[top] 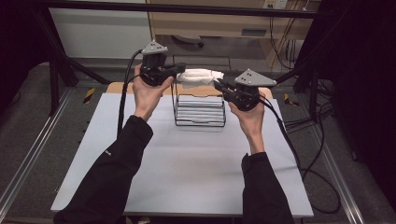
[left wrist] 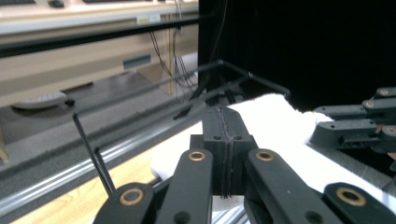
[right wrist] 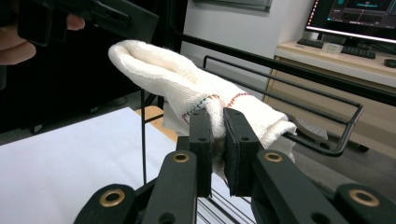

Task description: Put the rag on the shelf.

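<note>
Between the right gripper's (right wrist: pixel 216 140) pads sits one end of the towel (right wrist: pixel 187 88), pinched tight; the cloth bunches just ahead of the jaws. From that grip the towel runs away toward the left gripper (top: pixel 180 70), so its long axis lies along the line joining the two hands, above the far edge of the wire rack (top: pixel 200 112).

At the other end, the left gripper, seen in its own view (left wrist: pixel 225 140), is clenched with its jaws pressed flat together. White cloth lies just beyond and beside them, but whether a thin fold is caught in the seam cannot be told. From above, its tips are at the towel's left end, touching or nearly so.

Below both grippers stands the rack on the table (top: pixel 187 177), its top rail (right wrist: pixel 289 79) running parallel to the towel and just behind it. Judged from this, the towel is stretched over the rack for hanging, and the next move turns on keeping its length in line with that rail. Both hands are equally near; the right has the sure hold.
</note>
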Tool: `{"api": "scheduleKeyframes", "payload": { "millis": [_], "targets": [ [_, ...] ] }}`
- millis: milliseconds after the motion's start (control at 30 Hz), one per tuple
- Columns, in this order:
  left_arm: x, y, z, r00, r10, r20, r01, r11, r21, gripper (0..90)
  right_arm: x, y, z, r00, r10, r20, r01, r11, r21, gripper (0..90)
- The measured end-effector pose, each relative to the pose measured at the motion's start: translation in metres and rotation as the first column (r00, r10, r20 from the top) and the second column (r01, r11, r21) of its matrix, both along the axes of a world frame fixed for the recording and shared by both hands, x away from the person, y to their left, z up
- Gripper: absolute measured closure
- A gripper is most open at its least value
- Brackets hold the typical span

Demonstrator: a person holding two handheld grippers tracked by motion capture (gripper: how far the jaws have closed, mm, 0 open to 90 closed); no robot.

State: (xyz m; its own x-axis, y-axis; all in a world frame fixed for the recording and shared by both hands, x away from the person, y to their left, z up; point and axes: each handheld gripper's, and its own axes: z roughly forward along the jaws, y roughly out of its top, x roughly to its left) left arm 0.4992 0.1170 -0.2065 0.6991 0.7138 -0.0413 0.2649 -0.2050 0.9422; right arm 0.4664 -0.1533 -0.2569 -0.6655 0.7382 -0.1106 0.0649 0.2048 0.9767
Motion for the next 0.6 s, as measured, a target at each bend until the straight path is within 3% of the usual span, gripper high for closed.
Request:
{"api": "scheduleKeyframes", "payload": {
  "millis": [367, 500, 600],
  "targets": [
    [-0.004, 0.002, -0.027, 0.9982, -0.027, -0.053, 0.029, 0.9992, 0.029, 89.9, -0.002, 0.001, -0.005, 0.9997, 0.004, -0.025, -0.004, 1.000, -0.024, 79.1],
    [-0.003, 0.001, -0.031, 0.9985, -0.023, -0.050, 0.025, 0.9990, 0.038, 89.9, -0.003, 0.001, -0.004, 0.9994, 0.011, -0.033, -0.012, 1.000, -0.029, 73.9],
    [-0.004, 0.001, -0.031, 0.9987, -0.021, -0.047, 0.023, 0.9990, 0.037, 90.0, -0.005, -0.002, -0.001, 0.9992, 0.017, -0.036, -0.018, 1.000, -0.006, 68.4]
  ]
}}
